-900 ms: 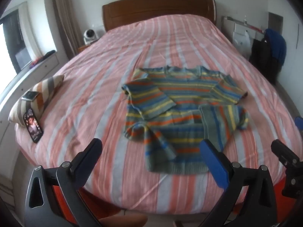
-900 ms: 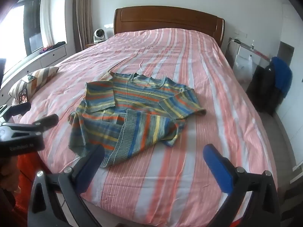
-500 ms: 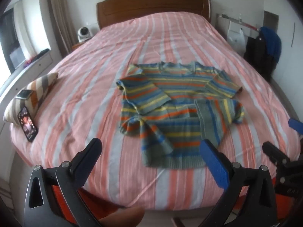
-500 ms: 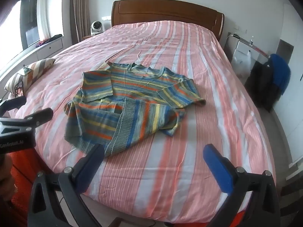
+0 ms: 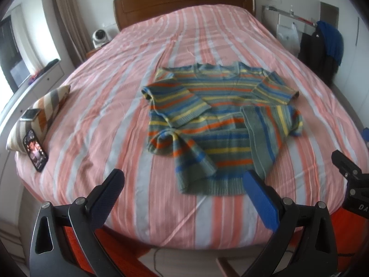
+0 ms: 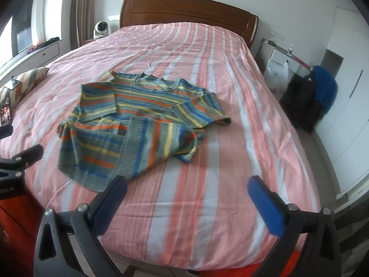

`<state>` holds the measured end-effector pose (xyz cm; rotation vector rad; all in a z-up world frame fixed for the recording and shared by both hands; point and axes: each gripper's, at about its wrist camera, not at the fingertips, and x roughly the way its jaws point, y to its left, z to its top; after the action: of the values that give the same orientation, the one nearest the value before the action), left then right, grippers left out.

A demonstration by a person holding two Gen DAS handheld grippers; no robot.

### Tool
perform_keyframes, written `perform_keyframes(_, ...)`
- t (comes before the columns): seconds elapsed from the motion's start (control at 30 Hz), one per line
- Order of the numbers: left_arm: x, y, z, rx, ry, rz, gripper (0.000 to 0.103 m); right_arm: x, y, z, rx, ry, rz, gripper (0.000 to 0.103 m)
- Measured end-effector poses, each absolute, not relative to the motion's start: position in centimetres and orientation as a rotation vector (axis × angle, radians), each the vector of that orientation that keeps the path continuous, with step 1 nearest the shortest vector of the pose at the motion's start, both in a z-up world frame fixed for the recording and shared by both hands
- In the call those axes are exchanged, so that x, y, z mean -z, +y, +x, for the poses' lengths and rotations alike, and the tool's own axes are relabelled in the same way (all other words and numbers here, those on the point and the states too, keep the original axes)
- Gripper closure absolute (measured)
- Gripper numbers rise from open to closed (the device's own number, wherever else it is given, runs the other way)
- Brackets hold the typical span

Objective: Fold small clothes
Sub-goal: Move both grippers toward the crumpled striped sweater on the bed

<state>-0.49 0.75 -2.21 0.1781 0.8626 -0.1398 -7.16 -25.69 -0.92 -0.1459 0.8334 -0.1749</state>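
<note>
Both hand-held grippers, left (image 5: 183, 185) and right (image 6: 188, 191), gape above rumpled sweater (image 5: 214, 124).

Sweater (image 5: 214, 124) on bed (image 5: 110, 97), pillow (image 5: 39, 115) at its left edge, phone (image 5: 35, 150) against pillow

Left gripper (image 5: 184, 192): 2 black triangular arms with teardrop cut-outs, silver round screw heads at pivots. 1 finger pad (image 5: 108, 197) dark navy, ribbed texture; other pad bright blue, fine grid texture. Orange body behind arms.

Right gripper (image 6: 188, 195): same build, 2 black arms, silver screws, dark navy pad on 1 side, bright blue pad (image 6: 265, 204) on other. Orange housing below. Seen from left wrist view, black frame carries white lettering, partly cut off.
</note>
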Motion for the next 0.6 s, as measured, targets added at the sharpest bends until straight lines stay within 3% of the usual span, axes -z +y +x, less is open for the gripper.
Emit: perform_keyframes(0.6, 3.5, 1.4, 0.0, 0.132, 0.918, 0.156, 0.000, 1.9, -25.4, -7.2, 0.155, 0.860, -0.137, 0.000)
